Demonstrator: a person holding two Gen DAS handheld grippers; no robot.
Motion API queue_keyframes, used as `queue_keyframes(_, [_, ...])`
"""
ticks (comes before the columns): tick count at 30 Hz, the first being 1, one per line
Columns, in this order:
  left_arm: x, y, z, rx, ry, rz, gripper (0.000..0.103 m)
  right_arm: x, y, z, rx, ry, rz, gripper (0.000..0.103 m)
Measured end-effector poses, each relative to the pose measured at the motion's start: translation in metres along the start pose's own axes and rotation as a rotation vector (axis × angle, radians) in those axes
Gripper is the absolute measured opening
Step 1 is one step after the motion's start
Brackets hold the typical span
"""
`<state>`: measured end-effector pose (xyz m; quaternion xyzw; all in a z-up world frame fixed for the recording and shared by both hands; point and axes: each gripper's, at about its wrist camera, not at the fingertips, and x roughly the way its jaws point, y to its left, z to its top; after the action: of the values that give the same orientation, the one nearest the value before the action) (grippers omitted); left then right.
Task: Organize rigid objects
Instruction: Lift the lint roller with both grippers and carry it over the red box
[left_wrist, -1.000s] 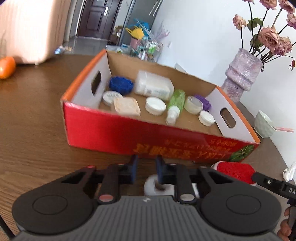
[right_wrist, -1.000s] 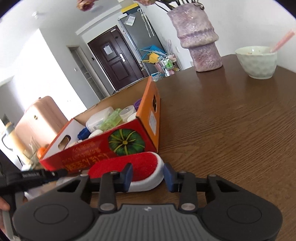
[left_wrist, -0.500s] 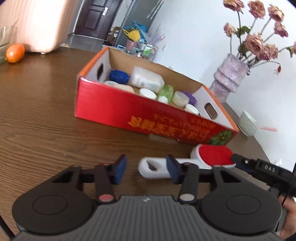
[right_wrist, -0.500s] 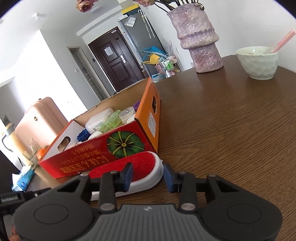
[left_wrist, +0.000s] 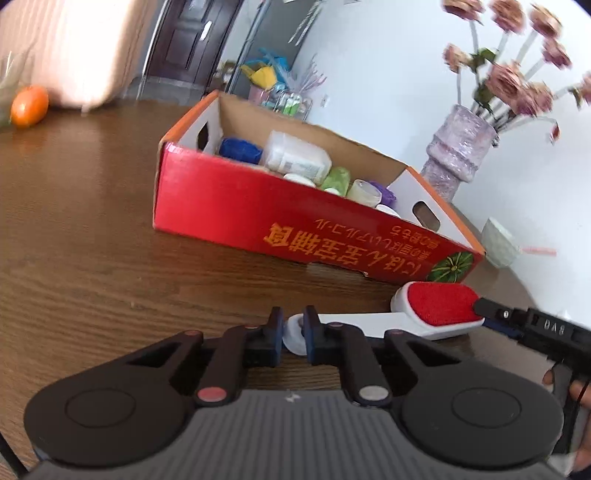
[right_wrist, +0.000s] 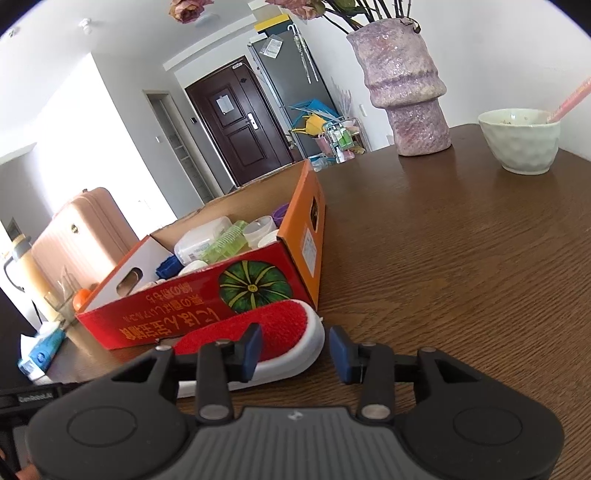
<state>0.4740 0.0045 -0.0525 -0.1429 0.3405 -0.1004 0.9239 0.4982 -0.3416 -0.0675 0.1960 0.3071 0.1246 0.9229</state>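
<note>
Left wrist view: left tongs (left_wrist: 293, 334) pinching the round end of the lint brush (left_wrist: 424, 314) handle, blue pads tight on both sides of it. Brush lies flat on the wooden worktop (left_wrist: 92, 258), red pad up, just in front of the red cardboard box (left_wrist: 295, 225), near its right corner. Right tongs (left_wrist: 487, 308) come in from the right edge; their black tip sits at the brush's head, grip not readable here. Box holds a white plastic container (left_wrist: 295, 158), something blue (left_wrist: 240, 149), a green bottle (left_wrist: 336, 179) and some round lids. Purple vase (left_wrist: 456, 147) with dried roses and a pale bowl (left_wrist: 498, 242) stand behind the box to the right; an orange (left_wrist: 29, 107) is far left.

Right wrist view: right tongs (right_wrist: 295, 352) spread apart, straddling the brush head (right_wrist: 280, 328). Left pad over the red surface, right pad clear of the white rim, no visible contact on that side. Brush head just beside the box (right_wrist: 207, 302) corner with the pumpkin print. Vase (right_wrist: 402, 88) and bowl (right_wrist: 521, 142) well back on the worktop (right_wrist: 461, 258). Tissue pack (right_wrist: 40, 350) at far left.
</note>
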Motion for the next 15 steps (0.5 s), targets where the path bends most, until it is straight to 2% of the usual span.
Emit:
queue_keyframes(5, [0.003, 0.002, 0.000, -0.004, 0.006, 0.005, 0.012, 0.001, -0.001, 0.006, 0.000, 0.015, 0.013, 0.040])
queue_keyframes(10, [0.003, -0.006, -0.004, 0.054, -0.015, 0.034, 0.012, 0.010, -0.004, 0.015, 0.021, 0.040, 0.030, 0.039])
queue_keyframes(15, [0.004, -0.004, -0.003, 0.045, -0.024, 0.032, 0.012, 0.018, -0.022, 0.013, 0.115, 0.051, 0.114, 0.041])
